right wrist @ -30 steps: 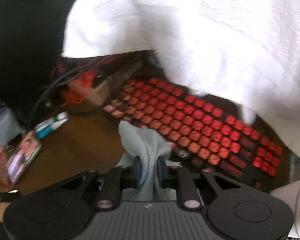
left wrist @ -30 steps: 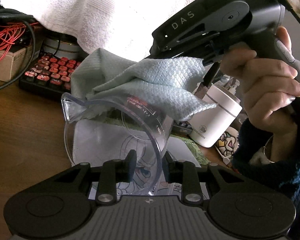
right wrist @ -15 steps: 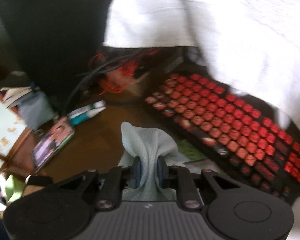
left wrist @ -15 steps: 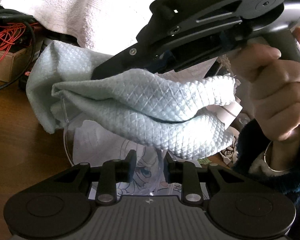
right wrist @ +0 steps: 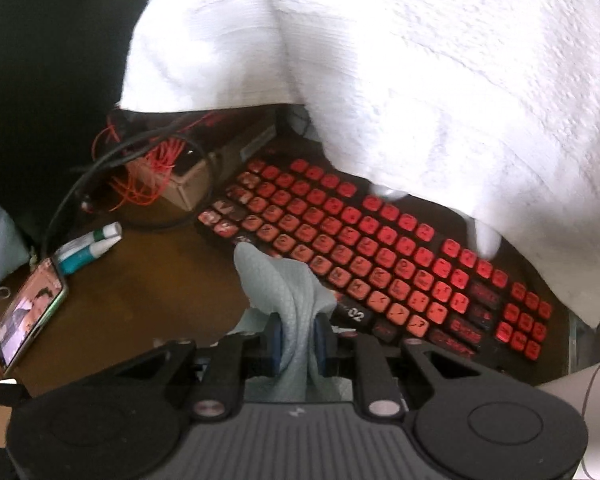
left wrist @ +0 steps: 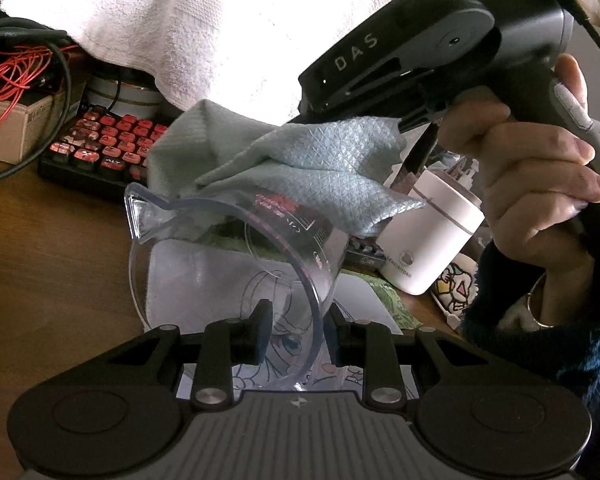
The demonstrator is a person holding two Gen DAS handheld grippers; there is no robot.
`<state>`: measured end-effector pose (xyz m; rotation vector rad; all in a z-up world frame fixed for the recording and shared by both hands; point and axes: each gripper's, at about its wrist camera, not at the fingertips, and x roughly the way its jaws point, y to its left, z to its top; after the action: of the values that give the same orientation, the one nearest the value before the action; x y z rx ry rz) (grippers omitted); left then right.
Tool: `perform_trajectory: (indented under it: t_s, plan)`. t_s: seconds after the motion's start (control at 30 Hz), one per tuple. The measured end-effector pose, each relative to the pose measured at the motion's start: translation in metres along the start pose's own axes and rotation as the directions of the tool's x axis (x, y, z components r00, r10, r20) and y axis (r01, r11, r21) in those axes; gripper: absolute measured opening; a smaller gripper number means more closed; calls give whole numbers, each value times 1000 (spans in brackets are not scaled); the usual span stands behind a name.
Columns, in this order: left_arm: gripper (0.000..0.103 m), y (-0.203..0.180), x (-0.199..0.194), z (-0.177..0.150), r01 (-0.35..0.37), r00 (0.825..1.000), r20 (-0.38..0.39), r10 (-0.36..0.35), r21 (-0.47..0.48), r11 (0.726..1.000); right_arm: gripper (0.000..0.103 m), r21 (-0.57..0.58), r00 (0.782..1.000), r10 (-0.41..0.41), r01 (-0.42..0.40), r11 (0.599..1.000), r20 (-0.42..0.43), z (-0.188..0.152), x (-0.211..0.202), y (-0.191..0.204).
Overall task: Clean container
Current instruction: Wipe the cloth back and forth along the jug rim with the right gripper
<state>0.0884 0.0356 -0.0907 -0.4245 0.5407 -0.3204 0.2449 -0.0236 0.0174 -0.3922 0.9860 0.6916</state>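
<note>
A clear plastic measuring cup [left wrist: 236, 264] with a spout and red markings is tilted on its side, mouth facing me. My left gripper [left wrist: 298, 336] is shut on its rim wall, one finger inside and one outside. A pale blue-green waffle cloth [left wrist: 312, 172] hangs bunched at the cup's far upper side, touching the rim. My right gripper [right wrist: 296, 336] is shut on that cloth [right wrist: 288, 292]. The gripper's black body [left wrist: 400, 52] reaches in from the upper right, held by a person's hand [left wrist: 540, 200].
A black keyboard with red keys [right wrist: 380, 248] lies behind the cup under a white towel [right wrist: 420, 80]. A white cylinder [left wrist: 428, 240] stands at the right. Also here: a printed drawing [left wrist: 204, 280], a phone [right wrist: 28, 316], a tube [right wrist: 88, 248], a box of red wires [left wrist: 12, 120].
The right gripper swept the cloth left across the cup's mouth, then came back right to about where it was a second ago. The left gripper and cup kept still.
</note>
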Motion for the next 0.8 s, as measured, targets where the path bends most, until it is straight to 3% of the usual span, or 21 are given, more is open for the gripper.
perform_trajectory:
  t_s: [0.17, 0.23, 0.57, 0.8]
  plan:
    - [27, 5, -5, -3, 3, 1000, -1, -3, -3, 1000, 16, 12, 998, -58, 58, 998, 7, 0, 0, -5]
    - [26, 8, -1, 1, 4, 1000, -2, -4, -4, 1000, 16, 12, 999, -42, 42, 999, 3, 0, -1, -6]
    - [27, 18, 9, 7, 4, 1000, -4, -4, -5, 1000, 16, -43, 998, 67, -67, 997, -12, -3, -6, 9]
    - [27, 18, 9, 6, 3, 1000, -4, -3, -2, 1000, 16, -109, 979, 198, -202, 973, -40, -8, -10, 24]
